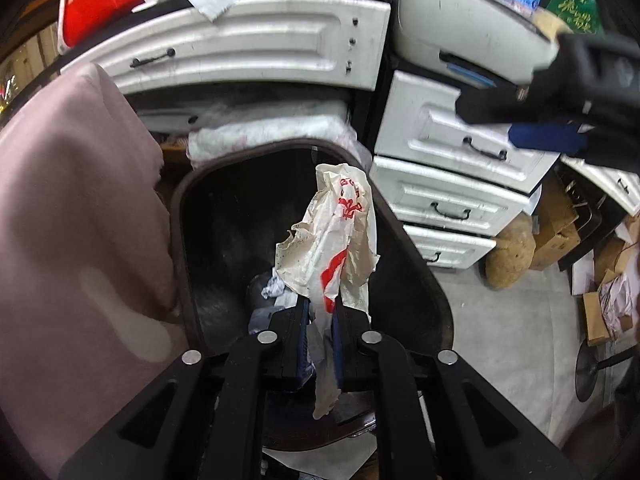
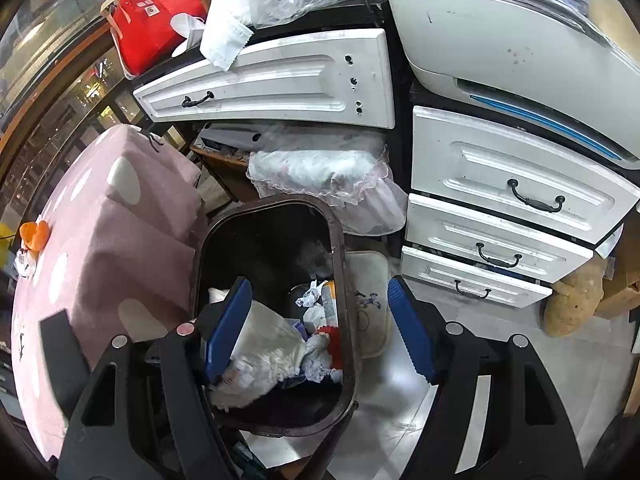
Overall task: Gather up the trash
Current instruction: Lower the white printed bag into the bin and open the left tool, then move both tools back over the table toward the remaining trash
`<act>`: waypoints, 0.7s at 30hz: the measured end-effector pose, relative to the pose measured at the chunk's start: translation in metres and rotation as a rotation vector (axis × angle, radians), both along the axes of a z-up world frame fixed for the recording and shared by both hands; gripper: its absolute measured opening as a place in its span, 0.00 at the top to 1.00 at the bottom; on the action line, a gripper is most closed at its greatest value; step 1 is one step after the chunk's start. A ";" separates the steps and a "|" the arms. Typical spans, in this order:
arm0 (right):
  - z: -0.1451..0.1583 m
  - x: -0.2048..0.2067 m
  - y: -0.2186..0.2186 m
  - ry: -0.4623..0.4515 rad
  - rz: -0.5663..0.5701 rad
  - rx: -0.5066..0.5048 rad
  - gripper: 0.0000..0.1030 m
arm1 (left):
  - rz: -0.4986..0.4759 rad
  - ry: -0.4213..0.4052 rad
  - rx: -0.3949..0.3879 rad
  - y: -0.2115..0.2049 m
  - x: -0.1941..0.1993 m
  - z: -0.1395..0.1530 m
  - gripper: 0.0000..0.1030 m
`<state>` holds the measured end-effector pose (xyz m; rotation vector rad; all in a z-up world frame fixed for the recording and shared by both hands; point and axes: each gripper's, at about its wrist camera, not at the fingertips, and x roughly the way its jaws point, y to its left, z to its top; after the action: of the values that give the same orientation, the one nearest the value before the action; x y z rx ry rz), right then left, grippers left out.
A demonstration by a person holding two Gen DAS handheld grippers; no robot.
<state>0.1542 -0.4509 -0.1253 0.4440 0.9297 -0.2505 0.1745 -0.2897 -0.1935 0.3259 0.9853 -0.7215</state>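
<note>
A crumpled white plastic wrapper with red print [image 1: 340, 240] sticks up from between the blue pads of my left gripper [image 1: 321, 304], which is shut on it. It hangs over the open mouth of a dark rectangular trash bin [image 1: 180, 208]. In the right wrist view the same bin [image 2: 345, 272] holds several pieces of crumpled paper and plastic [image 2: 272, 340]. My right gripper [image 2: 318, 292] stands open and empty above the bin's right rim. Its fingers [image 1: 548, 138] also show at the upper right of the left wrist view.
A pink spotted cover [image 2: 100, 240] lies directly left of the bin. White drawers [image 2: 500, 216] and a printer [image 2: 500, 40] stand to the right. A small mat [image 2: 372, 300] lies on the grey floor beside the bin, with a brown sack [image 2: 576, 304] and cardboard boxes [image 1: 560, 220] further right.
</note>
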 end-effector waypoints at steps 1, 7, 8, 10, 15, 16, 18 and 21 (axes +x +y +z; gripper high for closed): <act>0.000 0.000 0.000 0.000 0.000 0.002 0.31 | -0.005 0.010 0.009 -0.002 -0.001 -0.003 0.75; -0.001 -0.001 -0.001 -0.006 -0.003 0.005 0.28 | 0.010 -0.010 -0.038 0.004 -0.013 0.002 0.16; 0.000 -0.001 -0.001 -0.009 -0.003 0.004 0.27 | 0.009 -0.010 -0.037 0.004 -0.015 0.003 0.15; 0.001 -0.001 0.000 -0.018 -0.001 0.001 0.25 | 0.010 -0.025 -0.034 0.009 -0.024 0.008 0.14; 0.005 0.001 0.008 -0.038 0.016 -0.016 0.24 | 0.009 -0.047 -0.088 0.028 -0.046 0.033 0.13; 0.006 0.001 0.010 -0.041 0.022 -0.019 0.24 | 0.008 -0.053 -0.102 0.031 -0.048 0.039 0.12; 0.008 0.002 0.015 -0.048 0.035 -0.028 0.23 | 0.002 -0.077 -0.131 0.038 -0.056 0.052 0.10; 0.016 0.005 0.027 -0.066 0.072 -0.038 0.23 | -0.009 -0.115 -0.168 0.050 -0.064 0.077 0.09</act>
<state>0.1588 -0.4237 -0.1088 0.3812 0.8731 -0.1866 0.1105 -0.2400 -0.1168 0.2231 0.8090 -0.7798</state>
